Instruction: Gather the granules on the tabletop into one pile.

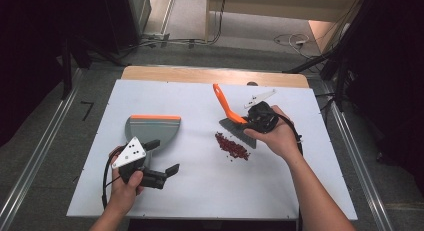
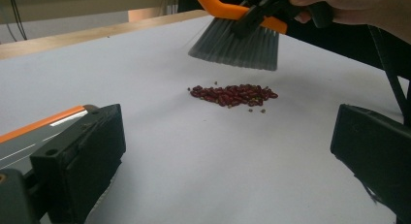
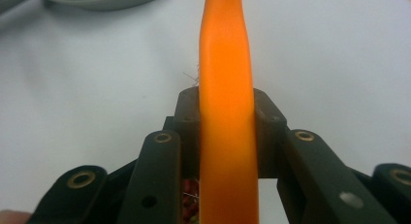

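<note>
Right gripper [image 1: 252, 122], centre-right of the high view, clamped on orange-handled brush [image 1: 227, 108] above red beans [image 1: 231, 146]; left gripper [image 1: 162, 158], lower left, jaws wide apart and empty beside grey dustpan [image 1: 152, 128] on white bench [image 1: 200, 191].

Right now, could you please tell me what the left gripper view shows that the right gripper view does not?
The left gripper view alone shows the brush's grey bristles lifted off the table above the whole pile of red beans, and the open left gripper. The right gripper view alone shows the right gripper clamped on both sides of the brush's orange handle. Both show the white table, the dustpan and the orange handle.
</note>
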Action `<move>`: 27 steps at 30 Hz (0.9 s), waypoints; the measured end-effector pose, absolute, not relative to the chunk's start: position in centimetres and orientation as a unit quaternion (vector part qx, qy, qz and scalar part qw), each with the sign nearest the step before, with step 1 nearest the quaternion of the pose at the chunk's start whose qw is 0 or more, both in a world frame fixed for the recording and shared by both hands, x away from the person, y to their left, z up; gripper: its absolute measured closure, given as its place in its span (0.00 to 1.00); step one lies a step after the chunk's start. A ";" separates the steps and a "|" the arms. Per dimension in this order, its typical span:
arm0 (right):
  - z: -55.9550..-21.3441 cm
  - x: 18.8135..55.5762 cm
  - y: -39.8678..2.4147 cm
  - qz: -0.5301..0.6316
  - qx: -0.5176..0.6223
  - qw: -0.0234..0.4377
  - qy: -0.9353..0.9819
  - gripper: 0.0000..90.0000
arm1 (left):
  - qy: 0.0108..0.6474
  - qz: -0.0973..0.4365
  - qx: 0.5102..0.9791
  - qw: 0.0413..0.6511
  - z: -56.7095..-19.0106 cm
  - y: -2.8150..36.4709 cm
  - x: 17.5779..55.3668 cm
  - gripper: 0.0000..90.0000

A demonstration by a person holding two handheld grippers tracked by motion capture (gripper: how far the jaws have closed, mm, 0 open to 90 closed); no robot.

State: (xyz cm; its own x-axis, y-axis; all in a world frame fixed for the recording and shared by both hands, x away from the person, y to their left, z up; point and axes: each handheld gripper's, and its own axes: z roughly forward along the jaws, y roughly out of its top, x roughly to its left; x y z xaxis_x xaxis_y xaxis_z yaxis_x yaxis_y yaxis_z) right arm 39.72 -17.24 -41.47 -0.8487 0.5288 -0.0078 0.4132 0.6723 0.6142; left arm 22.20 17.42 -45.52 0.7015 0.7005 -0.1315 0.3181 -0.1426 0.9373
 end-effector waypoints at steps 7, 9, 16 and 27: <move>-43.2 40.8 -15.4 0.259 0.201 0.178 0.928 0.76 | 0.347 0.171 0.737 0.555 -45.6 17.4 22.3 0.00; -43.8 40.9 -14.6 0.243 0.179 0.200 0.932 0.76 | 0.347 0.172 0.737 0.555 -45.6 17.5 22.3 0.00; -44.9 40.4 -12.8 0.237 0.125 0.194 0.944 0.76 | 0.347 0.173 0.735 0.556 -45.6 17.6 22.2 0.00; -44.9 38.3 -13.7 0.237 0.057 0.165 0.956 0.76 | 0.347 0.173 0.737 0.555 -45.6 17.4 22.2 0.00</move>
